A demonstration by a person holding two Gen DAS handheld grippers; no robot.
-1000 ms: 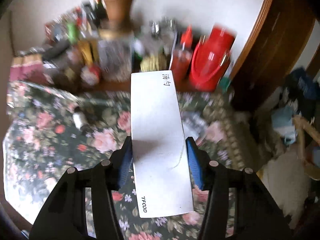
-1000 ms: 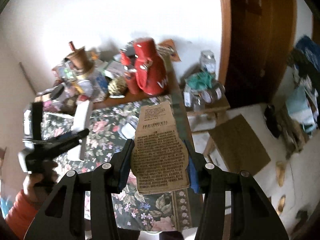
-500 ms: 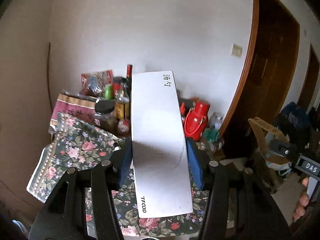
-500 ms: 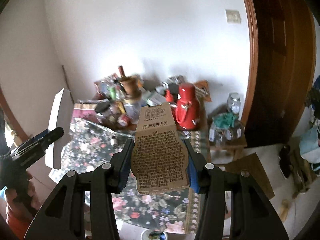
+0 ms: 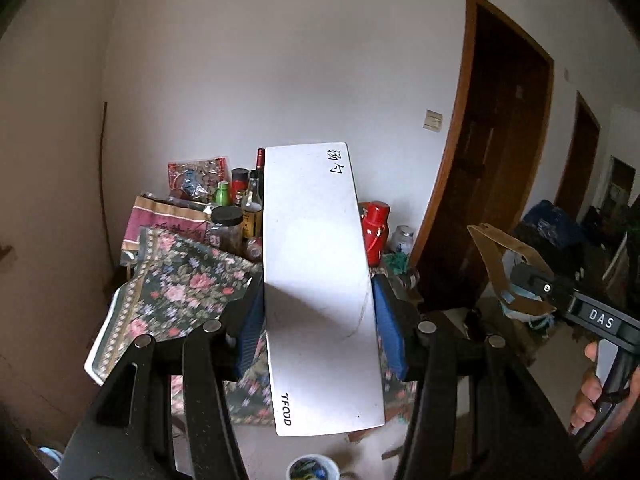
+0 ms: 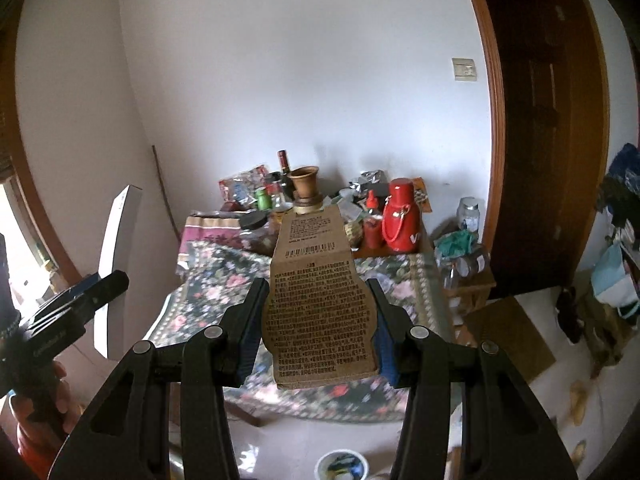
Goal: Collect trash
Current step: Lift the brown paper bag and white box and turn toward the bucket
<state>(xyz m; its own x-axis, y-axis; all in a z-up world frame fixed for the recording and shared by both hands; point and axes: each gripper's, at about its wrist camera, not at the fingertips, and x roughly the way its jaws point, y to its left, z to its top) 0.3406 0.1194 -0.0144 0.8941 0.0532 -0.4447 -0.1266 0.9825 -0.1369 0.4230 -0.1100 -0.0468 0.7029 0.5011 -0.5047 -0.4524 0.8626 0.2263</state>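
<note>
1. Here, farthest left, the left gripper [image 5: 318, 320] has its jaws pinching a long white box [image 5: 320, 280] across its width; the box stands up out of the blue pads, printed black lettering at both ends, held in the air in front of the desk [image 5: 180, 284].
2. Behind it, the desk wears a floral cloth, and bottles and jars [image 5: 240, 208] crowd its far edge against the wall.
3. A red thermos [image 6: 400, 220] stands at the right end of that clutter.
4. Right of this, the right gripper [image 6: 320, 328] has its jaws clamped on a flat brown cardboard package [image 6: 320, 304] printed with text and a barcode, also held clear of the desk.
5. Low on the floor sits a white bucket [image 6: 340, 466], partly cropped.
</note>
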